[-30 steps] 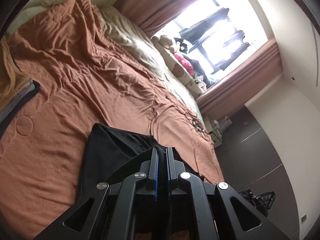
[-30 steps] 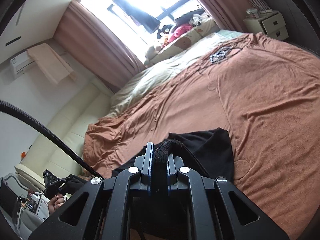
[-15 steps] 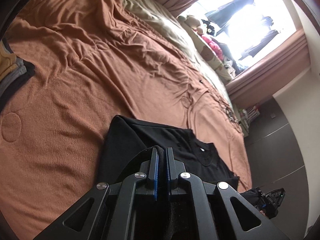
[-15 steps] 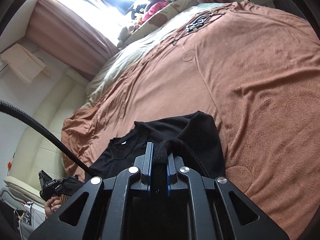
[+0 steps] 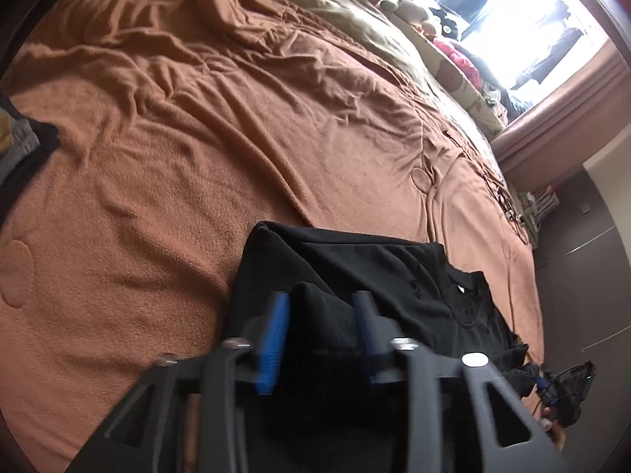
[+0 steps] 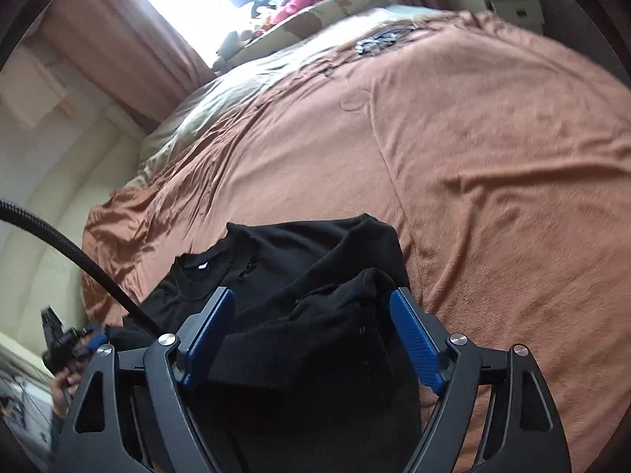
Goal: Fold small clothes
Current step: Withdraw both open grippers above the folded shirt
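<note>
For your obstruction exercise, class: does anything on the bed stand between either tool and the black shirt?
Nothing visible does. The left tool and right tool have just been opening, and bunched folds of the black cotton shirt already sit between their blue pads, on the rust-orange fleece blanket.

Home bedroom, bed with brown blanket, curtained window
</note>
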Tool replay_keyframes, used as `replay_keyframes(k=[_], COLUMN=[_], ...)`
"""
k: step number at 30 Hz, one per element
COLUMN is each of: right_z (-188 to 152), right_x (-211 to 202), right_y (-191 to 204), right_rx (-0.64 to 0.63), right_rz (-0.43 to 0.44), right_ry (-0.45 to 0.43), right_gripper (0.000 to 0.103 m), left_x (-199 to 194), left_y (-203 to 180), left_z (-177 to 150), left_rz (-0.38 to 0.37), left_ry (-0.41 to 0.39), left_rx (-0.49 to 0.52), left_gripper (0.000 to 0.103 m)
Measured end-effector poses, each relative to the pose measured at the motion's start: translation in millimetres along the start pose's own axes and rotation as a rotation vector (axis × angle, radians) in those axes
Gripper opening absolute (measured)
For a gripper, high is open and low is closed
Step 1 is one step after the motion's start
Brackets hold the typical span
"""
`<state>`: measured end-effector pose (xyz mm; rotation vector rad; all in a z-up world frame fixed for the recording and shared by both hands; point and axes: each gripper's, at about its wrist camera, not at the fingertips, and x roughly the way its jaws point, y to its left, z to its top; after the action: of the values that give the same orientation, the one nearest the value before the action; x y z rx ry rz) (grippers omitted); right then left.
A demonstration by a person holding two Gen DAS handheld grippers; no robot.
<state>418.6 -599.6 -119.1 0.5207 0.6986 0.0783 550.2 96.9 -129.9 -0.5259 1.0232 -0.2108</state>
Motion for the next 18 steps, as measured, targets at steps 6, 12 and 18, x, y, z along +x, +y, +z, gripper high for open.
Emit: replay_keyframes(k=[6, 12, 18], right_z=[-12.6, -24.5, -31.4], right_x=[-17.3, -18.1, 5.9], right_y=[19.1, 36.6, 56.3], right_rx=[-0.14, -0.237, -0.348], right_rz=[-0.092, -0.177, -0.243], right_ry=[0.056, 0.137, 0.24], right_gripper=[0.08, 0.08, 0.08], left_x=[-23.0, -19.6, -0.4], left_y=[-16.6, -38.3, -48.0], left_z=[-10.6, -37.8, -63.7], left_rz=[0.06, 0.179, 0.262], left_ry=[-0.009, 0.095, 0.179], left_rx=[0.138, 0.334, 0.472], left_gripper=[0.073, 0.073, 0.073])
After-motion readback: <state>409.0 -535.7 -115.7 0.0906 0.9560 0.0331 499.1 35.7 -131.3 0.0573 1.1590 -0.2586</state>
